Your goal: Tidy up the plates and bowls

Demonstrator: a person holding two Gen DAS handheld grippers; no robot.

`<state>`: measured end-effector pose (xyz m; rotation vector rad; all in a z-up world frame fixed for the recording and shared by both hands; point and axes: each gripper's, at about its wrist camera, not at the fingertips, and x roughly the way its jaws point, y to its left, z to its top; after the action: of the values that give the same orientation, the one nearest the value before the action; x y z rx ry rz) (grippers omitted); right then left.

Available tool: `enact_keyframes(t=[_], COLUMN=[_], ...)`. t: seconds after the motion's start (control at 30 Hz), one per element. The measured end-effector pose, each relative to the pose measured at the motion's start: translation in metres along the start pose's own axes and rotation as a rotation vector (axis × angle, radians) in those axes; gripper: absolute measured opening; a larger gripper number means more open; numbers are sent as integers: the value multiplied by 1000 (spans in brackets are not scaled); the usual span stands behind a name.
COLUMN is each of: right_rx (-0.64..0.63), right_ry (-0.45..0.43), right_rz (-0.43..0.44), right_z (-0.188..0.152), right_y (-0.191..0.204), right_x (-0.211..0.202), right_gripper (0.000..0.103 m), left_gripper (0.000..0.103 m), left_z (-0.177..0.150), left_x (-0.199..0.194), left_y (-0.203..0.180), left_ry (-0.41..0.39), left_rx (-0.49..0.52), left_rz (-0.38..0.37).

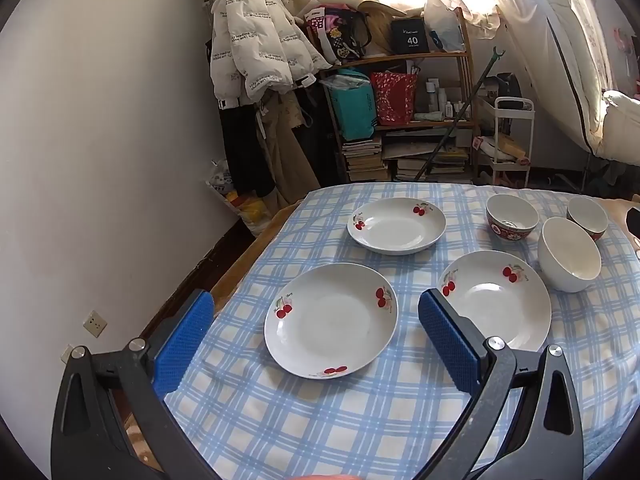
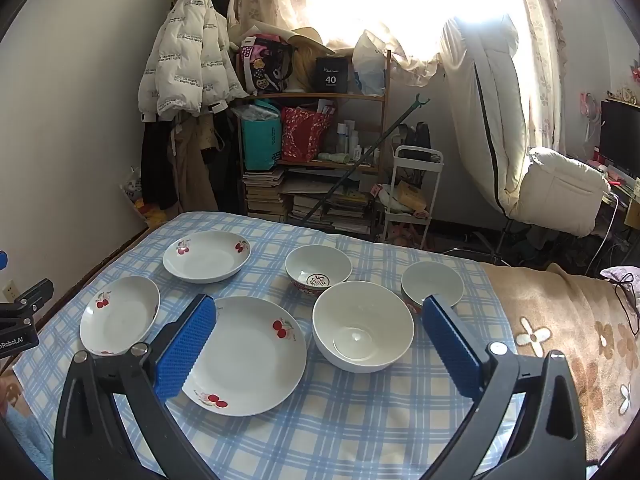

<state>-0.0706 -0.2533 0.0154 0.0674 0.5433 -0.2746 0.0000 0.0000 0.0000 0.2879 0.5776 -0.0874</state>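
Both the left gripper (image 1: pixel 316 328) and right gripper (image 2: pixel 320 332) were held spread wide, empty, above the checked cloth (image 1: pixel 320 420). Three cherry plates (image 1: pixel 331 320) and three bowls (image 2: pixel 363 326) lay apart, unstacked; a plate's rim would best be pinched squarely, then lifted level

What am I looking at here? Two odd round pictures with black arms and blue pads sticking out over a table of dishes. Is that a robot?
No robot: a person holds a hand-held gripper in each hand, and each carries a wide-angle camera looking along its jaws. One picture is from the left gripper, the other from the right gripper. The blue pads are the inner faces of the jaws. Both stand wide open and hold nothing. On the blue checked cloth lie three cherry-patterned plates, a plain white bowl and two smaller red-patterned bowls, all separate, none stacked yet.
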Motion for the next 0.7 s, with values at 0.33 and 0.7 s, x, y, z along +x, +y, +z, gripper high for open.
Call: enact_keyframes(t=[0.33,0.7], right_rx=[-2,0], right_ry=[-1,0], right_rz=[0,-1], right_z=[0,0], right_y=[0,1], right_x=[0,0], right_gripper=[103,103], left_gripper=[101,101], left_z=[0,1], left_x=[0,0], left_y=[0,-2], left_ry=[-2,-1], left_rx=[3,4], left_rz=[4,6])
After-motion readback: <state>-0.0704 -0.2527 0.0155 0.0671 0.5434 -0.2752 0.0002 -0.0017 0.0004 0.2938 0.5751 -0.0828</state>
